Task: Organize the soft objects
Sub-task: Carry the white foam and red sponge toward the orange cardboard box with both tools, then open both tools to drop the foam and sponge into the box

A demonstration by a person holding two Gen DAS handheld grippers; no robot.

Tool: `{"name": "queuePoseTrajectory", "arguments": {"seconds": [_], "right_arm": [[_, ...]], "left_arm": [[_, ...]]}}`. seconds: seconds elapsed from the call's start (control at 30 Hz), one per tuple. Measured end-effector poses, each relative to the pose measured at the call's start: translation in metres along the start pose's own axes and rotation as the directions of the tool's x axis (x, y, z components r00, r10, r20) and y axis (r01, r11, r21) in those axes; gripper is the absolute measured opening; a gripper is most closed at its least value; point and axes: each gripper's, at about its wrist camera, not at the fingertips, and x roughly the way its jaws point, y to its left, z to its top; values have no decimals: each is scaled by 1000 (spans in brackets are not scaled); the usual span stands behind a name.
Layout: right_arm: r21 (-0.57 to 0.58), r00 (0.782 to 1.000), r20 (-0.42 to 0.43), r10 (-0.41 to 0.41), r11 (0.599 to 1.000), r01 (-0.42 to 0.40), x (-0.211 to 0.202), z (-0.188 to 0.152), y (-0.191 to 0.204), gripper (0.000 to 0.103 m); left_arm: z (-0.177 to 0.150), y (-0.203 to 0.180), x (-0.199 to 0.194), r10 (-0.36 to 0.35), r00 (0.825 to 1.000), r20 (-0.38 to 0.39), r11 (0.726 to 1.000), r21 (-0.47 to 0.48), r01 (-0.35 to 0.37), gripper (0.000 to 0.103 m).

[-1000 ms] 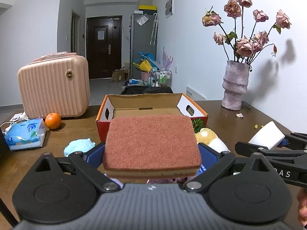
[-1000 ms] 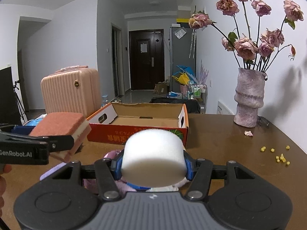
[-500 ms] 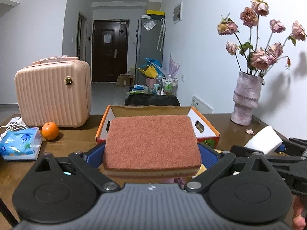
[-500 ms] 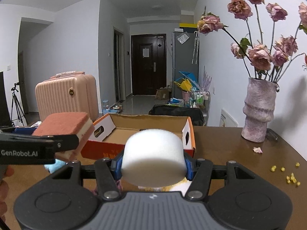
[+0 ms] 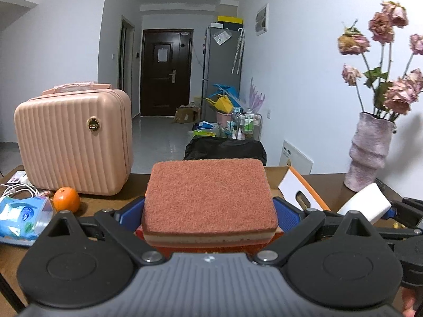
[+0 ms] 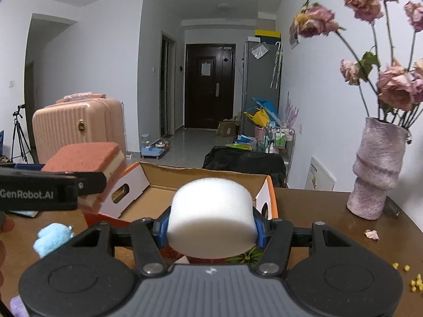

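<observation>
My left gripper (image 5: 208, 206) is shut on a red-topped scouring sponge (image 5: 208, 198), held level above the near edge of the open orange cardboard box (image 5: 304, 192). The sponge also shows in the right wrist view (image 6: 87, 158), over the box's left wall. My right gripper (image 6: 211, 222) is shut on a white foam block (image 6: 211, 214), held above the box (image 6: 201, 185) at its near right corner. The block also shows in the left wrist view (image 5: 366, 206). A light blue plush (image 6: 51, 239) lies on the table left of the box.
A pink hard case (image 5: 74, 140), an orange (image 5: 66, 199) and a blue tissue pack (image 5: 22, 215) stand on the left of the brown table (image 6: 317, 206). A vase of dried roses (image 6: 376, 169) stands at the right. Yellow crumbs (image 6: 407, 274) lie nearby.
Both grippers have risen and moved forward toward the box with their loads still held. The soft toys in front of the box have dropped out of view beneath them.
</observation>
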Motion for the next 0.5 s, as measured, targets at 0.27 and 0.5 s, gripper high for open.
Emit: {"name": "queuePoseTrajectory", "arguments": {"seconds": [0.27, 0.5], "right_arm": [[-43, 999, -46, 19, 999, -20, 54, 21, -4, 57], [-39, 993, -119, 21, 999, -26, 102, 34, -8, 57]], "left_arm": [[17, 2, 55, 42, 999, -28, 999, 3, -42, 100], [28, 2, 102, 113, 992, -62, 994, 21, -111, 100]]}}
